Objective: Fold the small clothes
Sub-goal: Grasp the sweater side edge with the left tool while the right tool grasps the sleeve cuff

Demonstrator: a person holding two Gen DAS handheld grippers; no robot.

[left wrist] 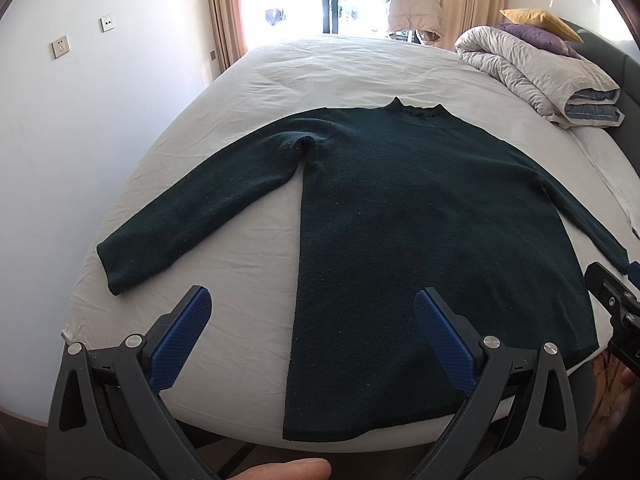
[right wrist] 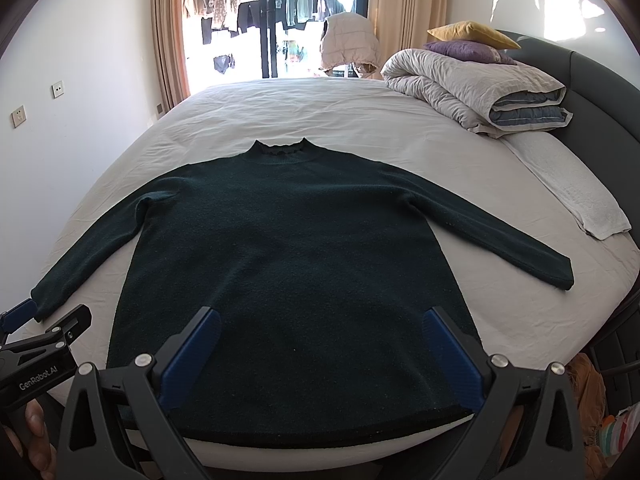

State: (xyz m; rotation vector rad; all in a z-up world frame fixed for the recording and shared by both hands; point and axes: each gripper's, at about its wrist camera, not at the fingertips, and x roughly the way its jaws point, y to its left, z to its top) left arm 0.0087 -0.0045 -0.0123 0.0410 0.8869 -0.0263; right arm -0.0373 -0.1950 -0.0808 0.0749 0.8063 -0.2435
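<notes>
The dark green sweater (right wrist: 296, 264) lies flat on the bed (right wrist: 304, 108) with sleeves spread, its hem just ahead of both grippers, the left gripper (left wrist: 312, 300) and right gripper (right wrist: 322, 320) each hovering with fingers spread wide, pinching nothing.

Home bedroom: bed (right wrist: 360, 120), rolled duvet (right wrist: 472, 88), pillows (right wrist: 472, 34), curtains (right wrist: 404, 12).
</notes>
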